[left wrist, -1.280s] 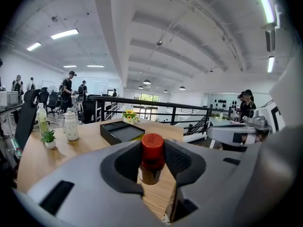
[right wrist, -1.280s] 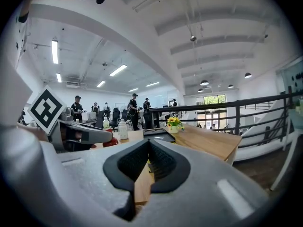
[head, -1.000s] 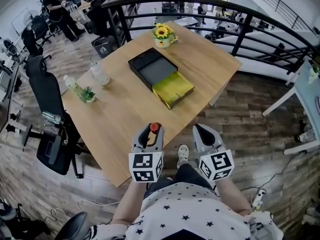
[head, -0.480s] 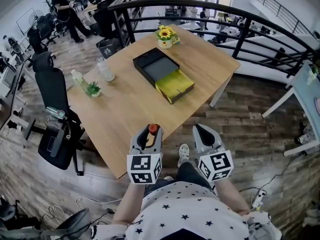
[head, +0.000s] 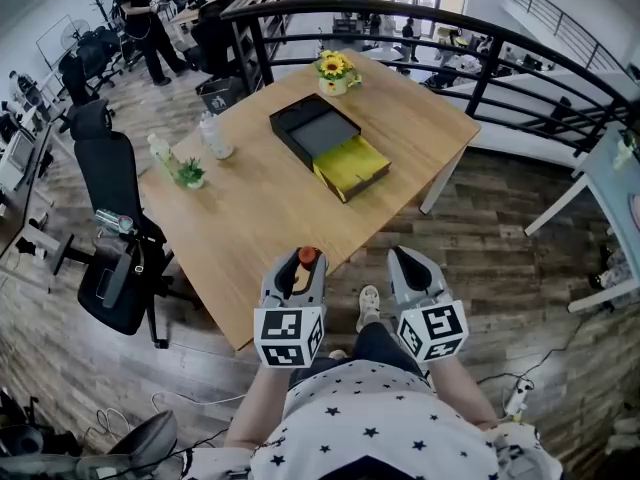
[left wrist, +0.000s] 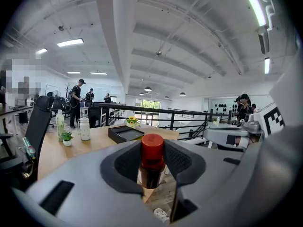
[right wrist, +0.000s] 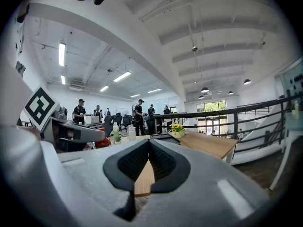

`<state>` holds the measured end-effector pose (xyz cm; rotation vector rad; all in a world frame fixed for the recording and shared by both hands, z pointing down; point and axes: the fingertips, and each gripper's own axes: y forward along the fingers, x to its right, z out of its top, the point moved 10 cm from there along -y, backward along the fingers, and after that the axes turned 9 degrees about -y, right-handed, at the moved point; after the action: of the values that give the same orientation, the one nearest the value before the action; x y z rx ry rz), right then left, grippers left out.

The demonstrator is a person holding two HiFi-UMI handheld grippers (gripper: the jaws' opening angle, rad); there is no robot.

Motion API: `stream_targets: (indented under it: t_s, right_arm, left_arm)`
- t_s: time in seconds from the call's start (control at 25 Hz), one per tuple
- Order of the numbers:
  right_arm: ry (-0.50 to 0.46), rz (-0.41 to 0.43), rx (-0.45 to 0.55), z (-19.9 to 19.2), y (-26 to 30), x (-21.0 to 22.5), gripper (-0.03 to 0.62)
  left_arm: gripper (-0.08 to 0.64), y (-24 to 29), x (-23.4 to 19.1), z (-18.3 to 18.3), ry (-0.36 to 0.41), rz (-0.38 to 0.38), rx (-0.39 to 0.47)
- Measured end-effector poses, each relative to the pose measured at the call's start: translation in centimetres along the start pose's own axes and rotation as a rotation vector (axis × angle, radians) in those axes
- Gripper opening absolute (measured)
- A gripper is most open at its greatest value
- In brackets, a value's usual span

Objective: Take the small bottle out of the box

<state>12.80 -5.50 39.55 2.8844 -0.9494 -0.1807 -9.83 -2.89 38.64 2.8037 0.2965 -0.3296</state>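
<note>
well, left claw (head: 298, 271) grips one small bottle (left wrist: 152, 156); right claw (right wrist: 149, 161) closed, seemingly empty.

small bottle (left wrist: 152, 161): lower body hidden behind the left gripper (left wrist: 153, 174), centre of frame. head view shows only its red cap. box (head: 288, 140) contents too small to tell. person (head: 142, 23) at upper left cut by the top edge.
</note>
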Motion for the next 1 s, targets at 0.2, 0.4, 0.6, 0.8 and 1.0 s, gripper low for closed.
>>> stream_targets:
  t_s: [0.2,0.4,0.6,0.8,1.0]
  right_arm:
    - [-0.003,-0.001,0.001,0.27,-0.18,-0.23,0.008]
    - [-0.001,0.002,0.001,0.14,-0.05,-0.32,0.008]
    - [-0.009,-0.015,0.001,-0.02,0.01,-0.32,0.006]
    - [-0.012,-0.01,-0.002,0.13,-0.02,-0.43,0.006]
    - [-0.016,-0.007,0.001,-0.02,-0.19,-0.53,0.006]
  left_arm:
    - [0.138,-0.25,0.02,0.27,0.0,-0.004,0.005]
    - [0.138,-0.18,-0.01,0.25,-0.003,-0.008,0.004]
    - [0.138,-0.13,-0.15,0.26,-0.004,-0.008,0.002]
    - [0.138,-0.22,-0.17,0.41,-0.001,-0.005,-0.004]
    - [0.138,-0.28,-0.07,0.12,0.002,-0.01,-0.008]
